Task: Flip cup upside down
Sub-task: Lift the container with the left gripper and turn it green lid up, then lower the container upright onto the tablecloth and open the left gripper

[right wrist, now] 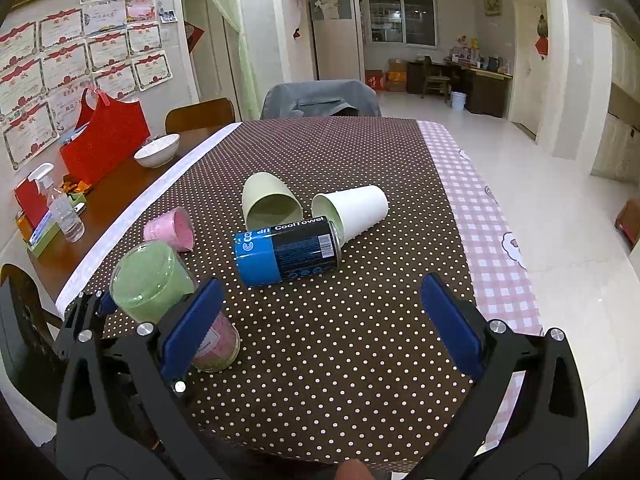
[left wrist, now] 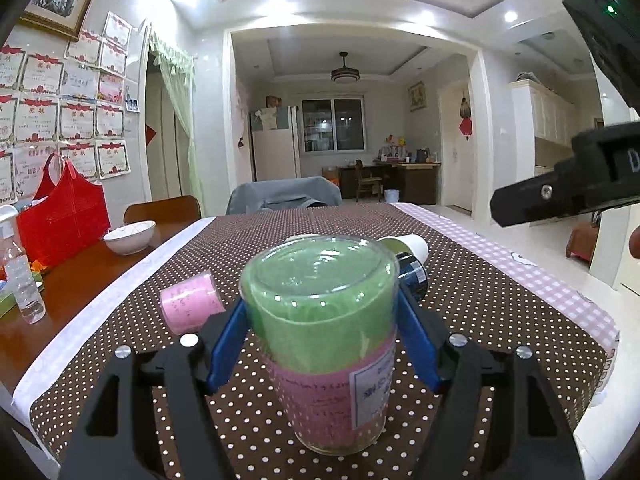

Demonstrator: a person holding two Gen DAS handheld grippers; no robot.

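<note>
A clear cup with green and pink layers (left wrist: 324, 332) stands base up on the dotted tablecloth, tilted a little. My left gripper (left wrist: 322, 344) is shut on it, one blue pad on each side. In the right wrist view the same cup (right wrist: 160, 288) shows at lower left with the left gripper (right wrist: 132, 312) around it. My right gripper (right wrist: 320, 328) is open and empty above the near table. Its black body (left wrist: 568, 184) shows at the right in the left wrist view.
A blue can (right wrist: 286, 250), a white paper cup (right wrist: 354, 212), a pale green cup (right wrist: 270, 200) and a small pink cup (right wrist: 172, 230) lie on their sides mid-table. A white bowl (right wrist: 157, 150), a red bag (right wrist: 106, 136) and a spray bottle (right wrist: 64, 208) stand at the left.
</note>
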